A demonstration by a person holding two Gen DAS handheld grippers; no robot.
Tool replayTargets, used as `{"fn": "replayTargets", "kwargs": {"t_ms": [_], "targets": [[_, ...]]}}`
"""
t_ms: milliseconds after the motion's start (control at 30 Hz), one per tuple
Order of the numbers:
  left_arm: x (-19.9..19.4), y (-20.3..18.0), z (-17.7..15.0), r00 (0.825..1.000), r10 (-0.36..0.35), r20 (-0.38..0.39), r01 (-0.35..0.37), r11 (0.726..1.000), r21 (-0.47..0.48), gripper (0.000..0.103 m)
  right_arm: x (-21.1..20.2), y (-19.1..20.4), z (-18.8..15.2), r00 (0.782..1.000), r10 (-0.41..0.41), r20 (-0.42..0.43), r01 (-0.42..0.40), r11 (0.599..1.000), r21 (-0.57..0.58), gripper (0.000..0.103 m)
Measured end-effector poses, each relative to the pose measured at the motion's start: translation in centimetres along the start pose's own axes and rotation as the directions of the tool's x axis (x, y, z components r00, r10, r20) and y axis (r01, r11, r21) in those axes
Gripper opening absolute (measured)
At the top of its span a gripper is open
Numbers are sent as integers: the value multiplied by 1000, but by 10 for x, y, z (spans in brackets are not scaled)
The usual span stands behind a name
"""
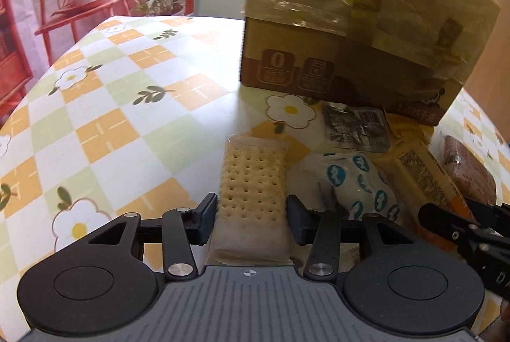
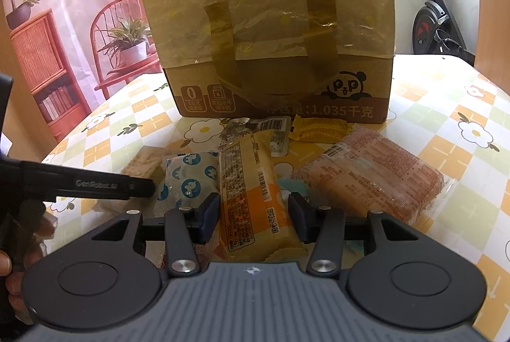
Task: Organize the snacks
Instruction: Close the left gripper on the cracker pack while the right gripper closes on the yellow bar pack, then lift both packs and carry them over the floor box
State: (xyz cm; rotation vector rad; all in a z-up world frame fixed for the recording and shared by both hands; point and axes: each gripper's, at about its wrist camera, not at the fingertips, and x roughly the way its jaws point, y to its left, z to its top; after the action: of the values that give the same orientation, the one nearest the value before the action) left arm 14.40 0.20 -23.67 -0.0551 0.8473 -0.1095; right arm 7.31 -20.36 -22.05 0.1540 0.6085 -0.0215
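A clear-wrapped pale dotted cracker pack, left of the snack pile near the taped cardboard box, is bracketed by the left gripper; whether its pads are pressing cannot be told. The right gripper is clamped on a long yellow-orange wrapped snack. Firm closure and a lift are judged next.

1. The right gripper straddles a yellow-and-orange snack packet lying lengthwise on the checked, flower-print tablecloth; both pads sit against the packet's sides.
2. Just left of it lies a white pouch with blue emblems, and beyond that a cracker pack, partly hidden by the left gripper reaching in from the left edge.
3. To the right rests a clear pack of pink wafers.
4. Behind the snacks stands a taped cardboard box with a panda logo, a small yellow wrapper and a crumpled barcode wrapper at its foot.
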Motion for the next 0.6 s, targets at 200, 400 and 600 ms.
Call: {"fn": "replayTargets", "kwargs": {"t_ms": [200, 400, 600], "targets": [[0, 0, -1, 1000, 1, 5, -1, 1000, 9, 50, 1, 10, 4, 1000, 5, 19, -3, 997, -76, 50], [-1, -2, -4, 1000, 2, 14, -3, 1000, 28, 50, 12, 22, 0, 999, -28, 24, 32, 984, -174, 50], [-3, -5, -7, 1000, 6, 22, -7, 999, 42, 53, 18, 15, -5, 999, -24, 42, 31, 986, -162, 50]]}}
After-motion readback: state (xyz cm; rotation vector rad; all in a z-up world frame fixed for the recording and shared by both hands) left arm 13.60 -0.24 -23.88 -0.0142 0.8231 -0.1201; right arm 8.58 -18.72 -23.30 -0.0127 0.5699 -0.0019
